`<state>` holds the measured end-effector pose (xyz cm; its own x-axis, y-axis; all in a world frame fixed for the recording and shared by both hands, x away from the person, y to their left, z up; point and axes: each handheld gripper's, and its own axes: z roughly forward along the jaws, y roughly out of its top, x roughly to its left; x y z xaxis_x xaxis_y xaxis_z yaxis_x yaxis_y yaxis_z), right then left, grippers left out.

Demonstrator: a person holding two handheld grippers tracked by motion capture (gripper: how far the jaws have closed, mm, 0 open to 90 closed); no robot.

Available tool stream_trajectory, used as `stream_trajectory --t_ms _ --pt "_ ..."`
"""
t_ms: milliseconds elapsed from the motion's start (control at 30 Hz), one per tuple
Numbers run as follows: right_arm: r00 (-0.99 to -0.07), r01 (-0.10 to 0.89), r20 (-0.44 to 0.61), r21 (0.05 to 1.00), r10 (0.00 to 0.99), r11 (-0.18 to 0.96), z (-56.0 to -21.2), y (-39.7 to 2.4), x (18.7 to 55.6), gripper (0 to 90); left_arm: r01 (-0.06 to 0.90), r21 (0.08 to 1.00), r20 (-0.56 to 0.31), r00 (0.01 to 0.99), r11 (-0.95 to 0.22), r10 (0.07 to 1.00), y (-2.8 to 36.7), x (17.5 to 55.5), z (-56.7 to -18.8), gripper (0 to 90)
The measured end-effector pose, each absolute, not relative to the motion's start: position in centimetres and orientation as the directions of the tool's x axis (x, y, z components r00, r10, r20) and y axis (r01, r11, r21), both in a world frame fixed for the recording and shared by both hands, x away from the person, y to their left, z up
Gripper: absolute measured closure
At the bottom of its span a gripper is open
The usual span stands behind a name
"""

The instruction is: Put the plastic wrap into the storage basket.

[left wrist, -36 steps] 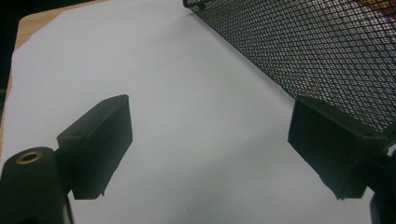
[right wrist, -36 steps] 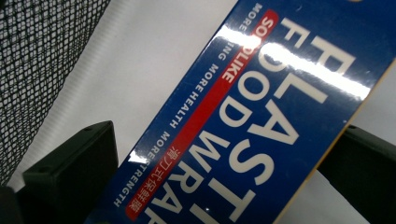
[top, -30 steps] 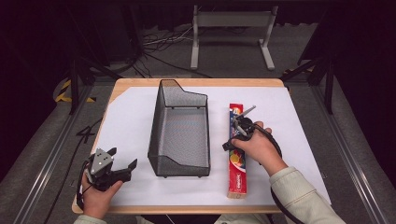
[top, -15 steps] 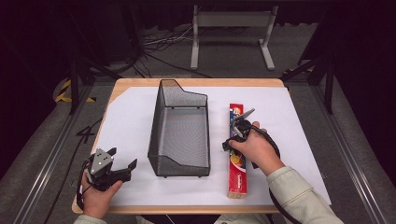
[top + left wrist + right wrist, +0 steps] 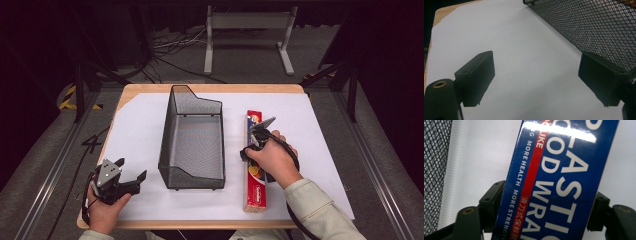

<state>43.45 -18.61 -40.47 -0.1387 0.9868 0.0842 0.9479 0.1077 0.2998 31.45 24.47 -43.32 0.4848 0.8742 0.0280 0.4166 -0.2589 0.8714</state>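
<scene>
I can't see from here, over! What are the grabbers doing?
Right gripper jaws just closing, pads on the plastic wrap box. Left gripper open, idle beside the mesh basket. Nothing blocking.

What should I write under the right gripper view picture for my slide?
The right claw has just been closing around a blue plastic food wrap box on white paper, beside a black mesh basket.

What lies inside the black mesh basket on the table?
Nothing shows inside the mesh basket: through its open top only bare mesh floor shows. The near corner of the floor, behind the front wall, is hard to make out.
</scene>
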Motion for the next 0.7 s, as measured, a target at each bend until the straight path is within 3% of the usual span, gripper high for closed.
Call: stream_trajectory --t_ms 367,700 --pt "-0.119 0.949 0.147 0.307 0.982 0.069 -39.8 -19.3 43.3 36.4 0.417 0.872 0.029 0.481 -0.257 0.876 24.5 31.4 -43.3 14.4" --pt "-0.137 0.926 0.178 0.372 0.974 0.062 -37.5 -20.2 43.1 36.9 0.411 0.875 0.032 0.48 -0.257 0.877 24.5 31.4 -43.3 14.5"
